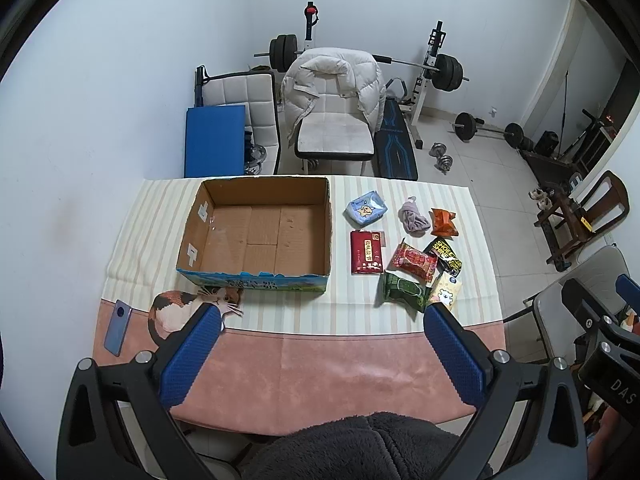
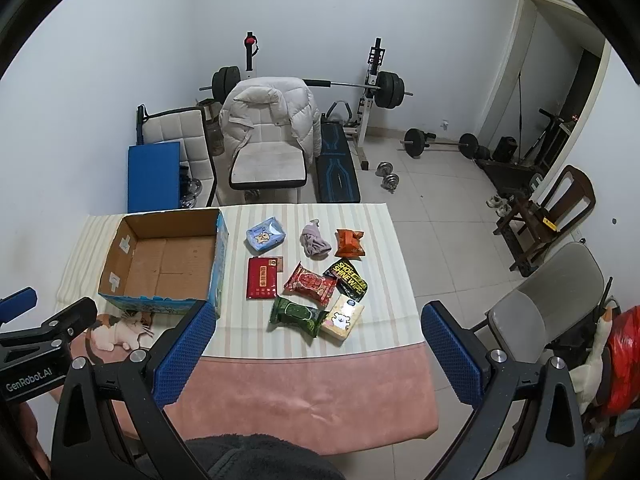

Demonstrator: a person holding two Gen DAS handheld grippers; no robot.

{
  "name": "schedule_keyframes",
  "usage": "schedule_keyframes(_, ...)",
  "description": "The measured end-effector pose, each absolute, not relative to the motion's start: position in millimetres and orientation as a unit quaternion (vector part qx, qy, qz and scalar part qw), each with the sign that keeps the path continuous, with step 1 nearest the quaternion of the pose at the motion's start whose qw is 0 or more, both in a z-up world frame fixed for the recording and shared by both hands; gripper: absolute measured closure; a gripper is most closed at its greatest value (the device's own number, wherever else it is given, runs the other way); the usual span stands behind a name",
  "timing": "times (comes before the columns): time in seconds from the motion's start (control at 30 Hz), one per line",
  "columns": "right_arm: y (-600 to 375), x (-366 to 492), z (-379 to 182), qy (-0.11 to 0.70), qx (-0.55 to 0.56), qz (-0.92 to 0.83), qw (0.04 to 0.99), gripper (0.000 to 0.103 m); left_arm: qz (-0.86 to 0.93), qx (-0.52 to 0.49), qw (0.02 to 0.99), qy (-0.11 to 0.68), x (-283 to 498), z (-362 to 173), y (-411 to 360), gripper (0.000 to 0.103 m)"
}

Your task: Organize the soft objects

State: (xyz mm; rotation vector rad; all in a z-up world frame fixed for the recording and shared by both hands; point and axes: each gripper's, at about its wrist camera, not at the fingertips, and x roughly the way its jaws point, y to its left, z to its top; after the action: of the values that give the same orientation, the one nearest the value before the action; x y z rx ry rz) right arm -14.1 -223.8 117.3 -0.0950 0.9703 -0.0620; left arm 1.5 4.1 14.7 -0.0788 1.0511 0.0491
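An open empty cardboard box (image 1: 256, 236) (image 2: 164, 258) stands on the table's left half. To its right lie several soft packs: a light blue pack (image 1: 366, 208) (image 2: 266, 234), a grey cloth bundle (image 1: 414, 218) (image 2: 316, 242), an orange pack (image 1: 444, 222) (image 2: 350, 243), a red flat pack (image 1: 366, 258) (image 2: 262, 278), a red wrapped pack (image 1: 414, 260) (image 2: 310, 282), a black shoe-wipes pack (image 1: 446, 260) (image 2: 348, 278), a green pack (image 1: 402, 290) (image 2: 298, 314) and a cream pack (image 1: 446, 294) (image 2: 342, 318). My left gripper (image 1: 322, 316) and right gripper (image 2: 316, 314) hover open and empty above the table's near edge.
A striped and pink cloth (image 1: 320, 352) covers the table. A blue phone (image 1: 119, 327) lies near left, beside a cat figure (image 1: 176, 308) (image 2: 120, 326). Chairs with a white jacket (image 1: 332, 92), a weight bench and dumbbells stand behind. A grey folding chair (image 2: 548, 300) stands to the right.
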Motion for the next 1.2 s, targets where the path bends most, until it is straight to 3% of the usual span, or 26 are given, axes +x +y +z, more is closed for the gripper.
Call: schedule_keyframes(1.2,-218.1,-6.4,123.1,0.461,-0.046,-0.027,0.886,0.0,0.025,-0.037,0.866,0.498,0.4,14.7,4.7,0.0)
